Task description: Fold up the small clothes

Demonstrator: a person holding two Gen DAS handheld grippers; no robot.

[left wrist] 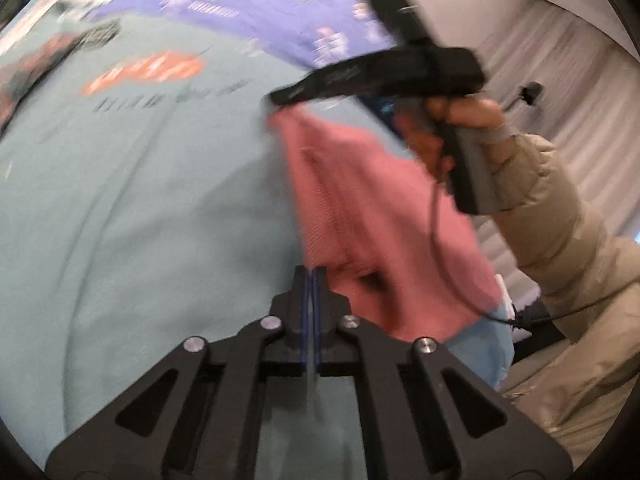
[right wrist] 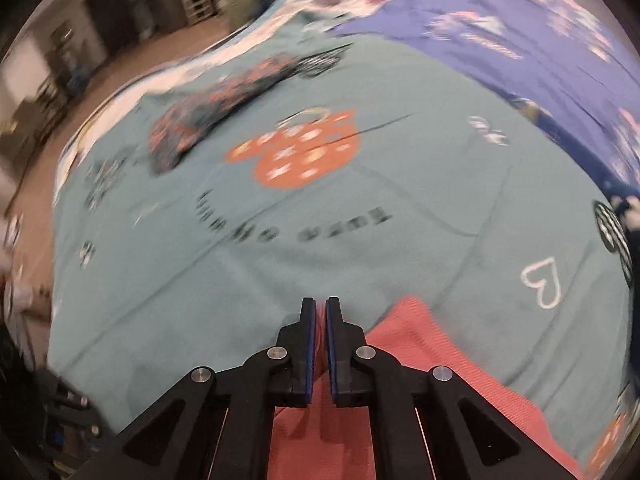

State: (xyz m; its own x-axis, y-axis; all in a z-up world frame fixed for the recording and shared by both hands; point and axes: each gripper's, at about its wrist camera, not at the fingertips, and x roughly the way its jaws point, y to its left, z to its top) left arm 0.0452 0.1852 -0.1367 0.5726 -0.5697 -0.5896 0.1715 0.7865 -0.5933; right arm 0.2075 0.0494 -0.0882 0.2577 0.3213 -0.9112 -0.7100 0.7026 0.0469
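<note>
A small pink garment (left wrist: 360, 208) hangs stretched above a teal printed cover (left wrist: 140, 200). In the left wrist view my right gripper (left wrist: 278, 100), held by a hand (left wrist: 460, 114), is shut on the garment's upper corner. My left gripper (left wrist: 311, 274) is shut too, its tips meeting the garment's lower left edge, which seems pinched between the pads. In the right wrist view the right gripper (right wrist: 321, 304) has the pink garment (right wrist: 420, 352) showing between its closed pads and spreading below them over the teal cover (right wrist: 360, 248).
A purple printed cloth (left wrist: 260, 12) (right wrist: 520, 40) lies at the far side of the cover. A dark flowered garment (right wrist: 208, 120) lies at the far left. A beige sleeve (left wrist: 560, 220) and a trailing cable fill the right; pale curtains (left wrist: 568, 92) hang behind.
</note>
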